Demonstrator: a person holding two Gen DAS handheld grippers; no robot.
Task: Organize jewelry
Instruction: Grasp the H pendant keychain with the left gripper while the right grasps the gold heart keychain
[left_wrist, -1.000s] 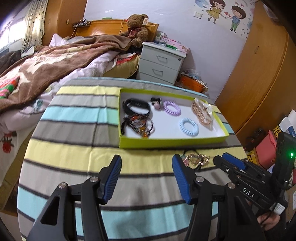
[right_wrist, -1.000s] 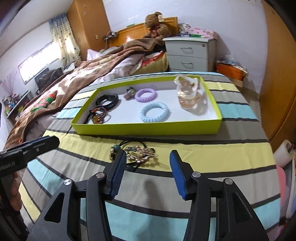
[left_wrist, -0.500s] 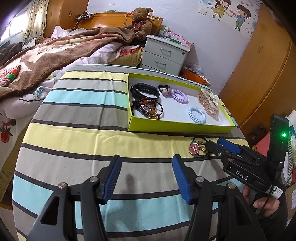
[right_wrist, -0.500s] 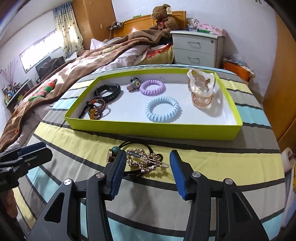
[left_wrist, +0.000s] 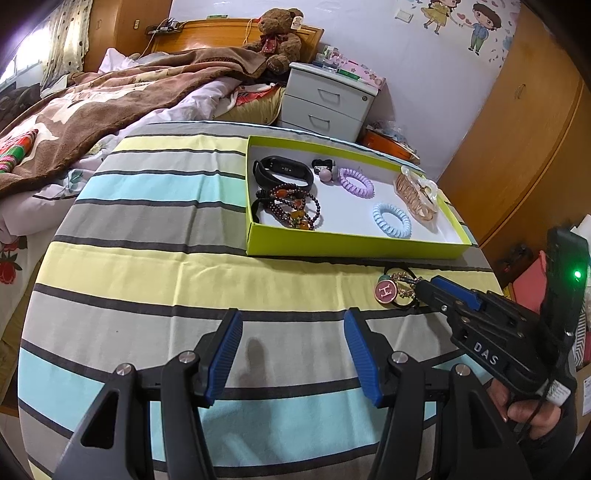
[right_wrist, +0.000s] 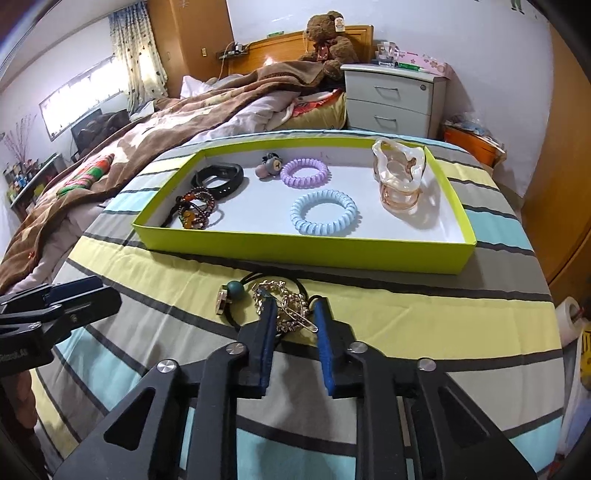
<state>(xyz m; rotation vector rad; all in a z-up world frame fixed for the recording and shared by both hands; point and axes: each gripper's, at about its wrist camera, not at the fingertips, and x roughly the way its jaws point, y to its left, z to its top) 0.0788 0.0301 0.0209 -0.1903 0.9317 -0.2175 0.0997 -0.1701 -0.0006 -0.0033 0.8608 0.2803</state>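
A lime-green tray (right_wrist: 295, 251) (left_wrist: 332, 249) on the striped table holds a black band (right_wrist: 219, 177), a bead bracelet (right_wrist: 195, 210), a purple coil tie (right_wrist: 303, 172), a blue coil tie (right_wrist: 324, 212) and a clear claw clip (right_wrist: 399, 177). In front of the tray lie a gold hair clip (right_wrist: 288, 308) and a black hair tie with a round charm (left_wrist: 386, 290). My right gripper (right_wrist: 294, 314) has its jaws narrowed around the gold clip. My left gripper (left_wrist: 291, 350) is open and empty over the cloth.
A bed with a brown blanket (left_wrist: 110, 99) lies left. A white nightstand (right_wrist: 391, 99) stands behind the table, with a wooden wardrobe (left_wrist: 517, 122) to the right. The table's right edge (right_wrist: 554, 332) is close to the right gripper.
My right gripper has moved forward onto the gold clip and its jaws have closed in around it. My left gripper has drawn back and to the left, still open.
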